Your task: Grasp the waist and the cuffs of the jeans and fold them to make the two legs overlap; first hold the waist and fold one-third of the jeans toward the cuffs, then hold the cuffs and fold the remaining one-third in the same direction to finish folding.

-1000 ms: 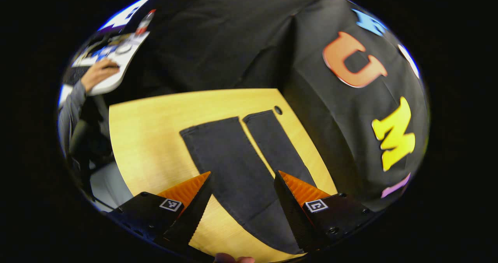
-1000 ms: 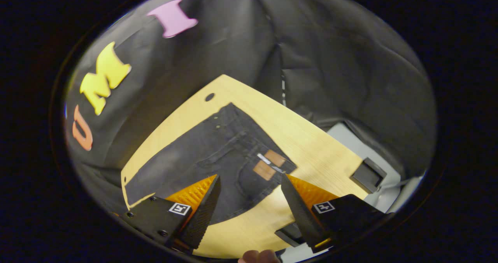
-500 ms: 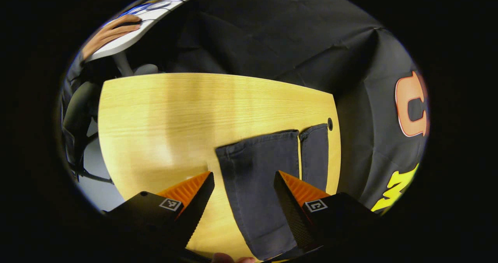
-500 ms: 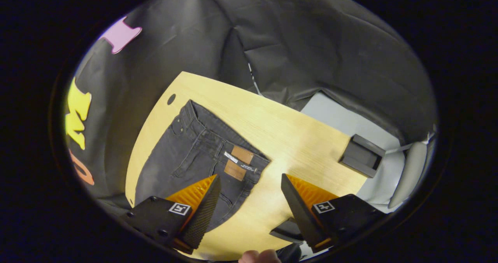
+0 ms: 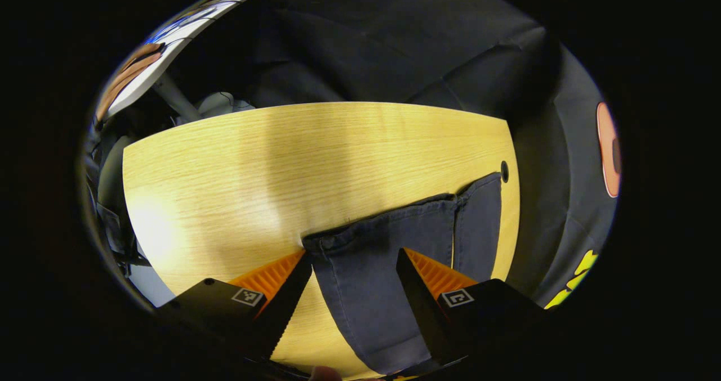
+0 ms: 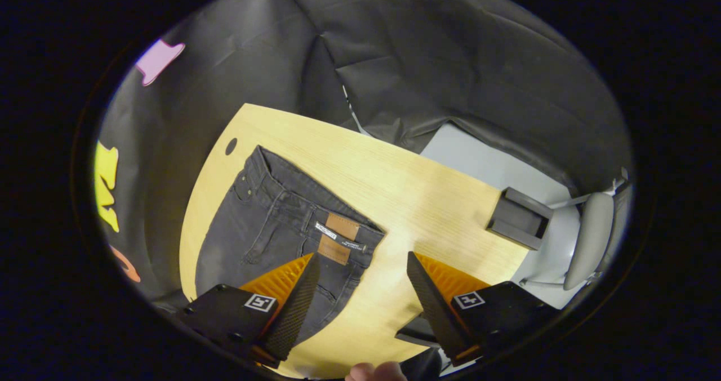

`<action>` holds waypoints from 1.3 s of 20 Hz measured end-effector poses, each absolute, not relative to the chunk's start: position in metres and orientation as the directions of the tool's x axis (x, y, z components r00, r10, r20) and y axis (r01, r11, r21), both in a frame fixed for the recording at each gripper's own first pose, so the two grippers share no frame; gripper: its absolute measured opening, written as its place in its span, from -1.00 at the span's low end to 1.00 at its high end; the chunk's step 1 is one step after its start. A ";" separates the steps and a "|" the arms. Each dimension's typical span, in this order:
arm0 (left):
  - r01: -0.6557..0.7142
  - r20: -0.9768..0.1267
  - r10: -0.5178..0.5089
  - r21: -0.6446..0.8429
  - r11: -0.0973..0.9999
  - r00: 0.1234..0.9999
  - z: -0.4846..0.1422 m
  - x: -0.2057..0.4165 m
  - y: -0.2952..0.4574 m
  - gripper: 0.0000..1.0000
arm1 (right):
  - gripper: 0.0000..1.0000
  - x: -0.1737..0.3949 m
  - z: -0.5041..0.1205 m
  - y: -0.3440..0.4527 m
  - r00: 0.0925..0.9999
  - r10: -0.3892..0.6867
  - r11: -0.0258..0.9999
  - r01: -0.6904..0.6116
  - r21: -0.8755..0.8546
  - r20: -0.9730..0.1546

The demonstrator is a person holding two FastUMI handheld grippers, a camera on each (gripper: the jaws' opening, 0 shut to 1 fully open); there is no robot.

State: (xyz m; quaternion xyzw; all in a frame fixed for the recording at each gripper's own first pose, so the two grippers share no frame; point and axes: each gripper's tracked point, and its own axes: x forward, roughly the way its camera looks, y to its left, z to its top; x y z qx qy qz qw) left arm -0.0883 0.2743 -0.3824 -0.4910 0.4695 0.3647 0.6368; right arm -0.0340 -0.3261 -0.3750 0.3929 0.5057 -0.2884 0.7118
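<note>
Wooden table: jeans flat; left tongs apart over cuffs, right tongs apart beside waist.

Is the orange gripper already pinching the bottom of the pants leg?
No, the left gripper is open above the jeans cuff, its fingers spread to either side.

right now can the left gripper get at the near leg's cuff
Probably yes. The left gripper is open, with the near cuff of the jeans lying flat on the table just ahead between its fingers, and nothing lies between them.
</note>
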 end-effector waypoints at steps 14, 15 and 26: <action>-0.959 -0.984 -0.001 -0.173 0.225 0.177 -0.392 -0.093 0.268 -0.82 | 0.96 -0.032 -0.393 -0.344 0.341 0.045 0.371 0.867 0.333 -0.939; -0.959 -0.978 -0.018 -0.206 0.197 0.206 -0.388 -0.093 0.264 -0.85 | 0.96 -0.031 -0.395 -0.345 0.346 0.050 0.349 0.873 0.341 -0.937; -0.946 -0.956 -0.072 -0.292 0.144 0.284 -0.381 -0.088 0.246 -0.92 | 0.94 0.000 -0.413 -0.314 0.317 0.084 0.463 0.827 0.319 -0.945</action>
